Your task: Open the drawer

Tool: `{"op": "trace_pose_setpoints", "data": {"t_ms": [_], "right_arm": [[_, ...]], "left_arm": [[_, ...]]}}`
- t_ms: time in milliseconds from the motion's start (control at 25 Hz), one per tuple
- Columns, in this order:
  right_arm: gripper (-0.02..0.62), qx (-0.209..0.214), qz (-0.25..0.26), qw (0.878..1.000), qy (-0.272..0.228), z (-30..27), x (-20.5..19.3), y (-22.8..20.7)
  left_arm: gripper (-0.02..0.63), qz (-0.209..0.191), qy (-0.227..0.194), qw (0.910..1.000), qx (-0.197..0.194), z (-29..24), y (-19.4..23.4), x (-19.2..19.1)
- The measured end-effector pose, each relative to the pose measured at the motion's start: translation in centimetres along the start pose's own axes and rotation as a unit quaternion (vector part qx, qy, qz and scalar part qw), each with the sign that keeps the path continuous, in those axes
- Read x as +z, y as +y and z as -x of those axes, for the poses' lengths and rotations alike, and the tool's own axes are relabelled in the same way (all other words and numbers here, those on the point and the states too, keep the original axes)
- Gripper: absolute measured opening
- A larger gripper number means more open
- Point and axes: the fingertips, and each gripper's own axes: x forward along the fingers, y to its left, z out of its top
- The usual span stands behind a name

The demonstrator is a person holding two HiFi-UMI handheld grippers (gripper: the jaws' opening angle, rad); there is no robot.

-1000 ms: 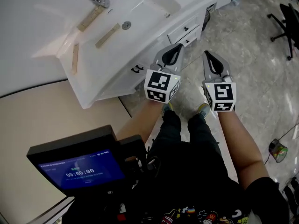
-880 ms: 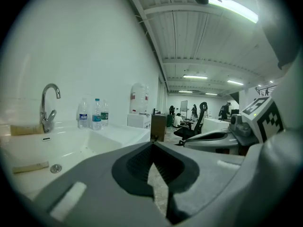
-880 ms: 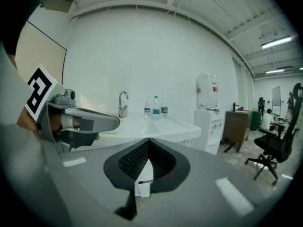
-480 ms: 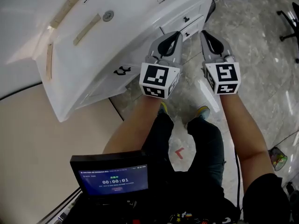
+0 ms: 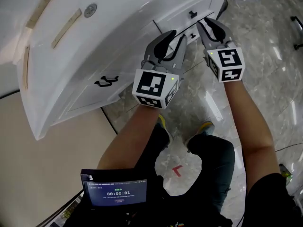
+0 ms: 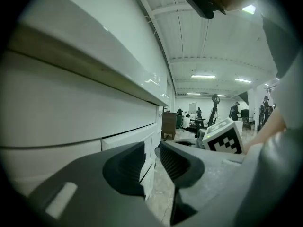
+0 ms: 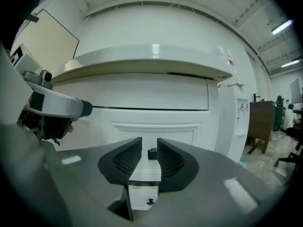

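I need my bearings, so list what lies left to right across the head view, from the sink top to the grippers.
wooden strip → sink drain → black cabinet handle → left gripper → drawer knob → right gripper

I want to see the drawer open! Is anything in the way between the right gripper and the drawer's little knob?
Nothing visible is. The right gripper has its jaws apart and lined up with the dark knob on the white drawer, with only open space between. The left gripper is off to one side.

Screen (image 5: 116,193), lower left of the head view: timer digits 00:00:01, white on blue. Smaller lines above and below the digits are illegible.
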Motion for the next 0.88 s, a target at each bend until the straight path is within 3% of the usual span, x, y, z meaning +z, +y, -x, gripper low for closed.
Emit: {"op": "trace_pose_setpoints", "data": {"t_ms": [240,480,880], "right_arm": [[0.164,0.020,0.002,1.000,-0.003,-3.7,-4.0,-0.4],[0.186,0.028,0.000,1.000,-0.010,-5.9,-4.9,-1.3],[0.149,0.037,0.012,0.999,-0.001,-6.7,-4.9,-1.4]], "left_arm": [[0.123,0.008,-0.015,0.9998,0.002,-1.3,0.5,-3.2],[0.143,0.002,-0.022,0.9998,0.004,-2.2,1.2,-4.6],[0.144,0.001,-0.028,0.9996,0.001,-1.8,1.6,-4.0]]}}
